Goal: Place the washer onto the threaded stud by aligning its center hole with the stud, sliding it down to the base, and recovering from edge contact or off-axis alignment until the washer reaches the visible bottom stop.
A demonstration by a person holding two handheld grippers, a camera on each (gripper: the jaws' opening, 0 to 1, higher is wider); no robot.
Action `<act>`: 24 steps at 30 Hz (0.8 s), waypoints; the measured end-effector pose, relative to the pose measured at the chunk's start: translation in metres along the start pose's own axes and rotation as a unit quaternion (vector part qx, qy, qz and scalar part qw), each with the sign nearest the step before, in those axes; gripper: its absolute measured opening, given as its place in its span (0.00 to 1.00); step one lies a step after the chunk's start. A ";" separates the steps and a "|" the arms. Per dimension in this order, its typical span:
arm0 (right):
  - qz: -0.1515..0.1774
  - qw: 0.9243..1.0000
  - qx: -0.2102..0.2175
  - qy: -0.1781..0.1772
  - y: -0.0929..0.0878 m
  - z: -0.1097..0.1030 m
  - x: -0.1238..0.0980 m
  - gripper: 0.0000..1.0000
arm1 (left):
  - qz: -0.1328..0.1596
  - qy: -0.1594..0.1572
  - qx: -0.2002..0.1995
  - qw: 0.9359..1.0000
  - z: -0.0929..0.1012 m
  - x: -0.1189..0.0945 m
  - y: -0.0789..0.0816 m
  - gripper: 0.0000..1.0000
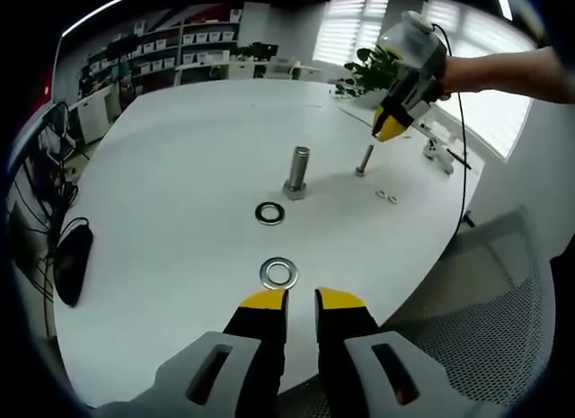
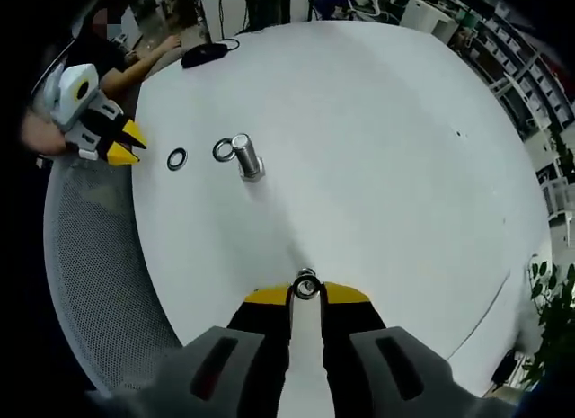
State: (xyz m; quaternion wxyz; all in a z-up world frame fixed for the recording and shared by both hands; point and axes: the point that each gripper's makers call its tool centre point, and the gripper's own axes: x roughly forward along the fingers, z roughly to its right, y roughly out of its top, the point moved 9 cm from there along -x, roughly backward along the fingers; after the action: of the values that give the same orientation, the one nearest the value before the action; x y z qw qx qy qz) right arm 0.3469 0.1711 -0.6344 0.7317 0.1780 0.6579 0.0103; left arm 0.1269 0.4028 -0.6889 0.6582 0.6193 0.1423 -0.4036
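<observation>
Caught before pickup. Found left tongs [image 1: 301, 297] narrowly parted and empty, just short of the near washer [image 1: 278, 273], flat on the counter [image 1: 180, 166]. Found second washer [image 1: 269, 213] beside thick stud [image 1: 297, 173]. Found right tongs [image 2: 305, 294] slightly parted over thin stud [image 2: 306, 283], contact unclear. Probably needed a rim pinch leaving the hole free, then a level, centred descent.
</observation>
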 end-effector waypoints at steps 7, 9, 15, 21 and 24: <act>-0.005 1.000 0.001 -0.005 0.000 0.003 0.000 0.13 | 0.003 0.001 0.001 1.000 0.000 0.000 0.001 0.09; -0.009 1.000 -0.001 -0.004 0.000 0.004 0.000 0.13 | 0.001 0.001 0.002 1.000 0.000 0.000 0.000 0.09; -0.020 1.000 -0.007 -0.003 -0.002 0.002 0.005 0.13 | 0.004 0.001 0.003 1.000 0.000 0.000 0.001 0.09; -0.027 0.999 -0.019 -0.004 -0.002 0.000 0.008 0.13 | 0.005 -0.001 0.004 1.000 0.001 -0.001 0.001 0.09; -0.028 0.999 -0.018 -0.003 -0.002 0.001 0.010 0.13 | 0.005 -0.003 0.005 1.000 0.001 -0.001 0.001 0.09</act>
State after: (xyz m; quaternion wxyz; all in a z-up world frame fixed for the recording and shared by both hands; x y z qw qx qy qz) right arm 0.3487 0.1717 -0.6448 0.7370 0.1462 0.6599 0.0008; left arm 0.1266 0.4021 -0.6874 0.6577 0.6219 0.1356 -0.4029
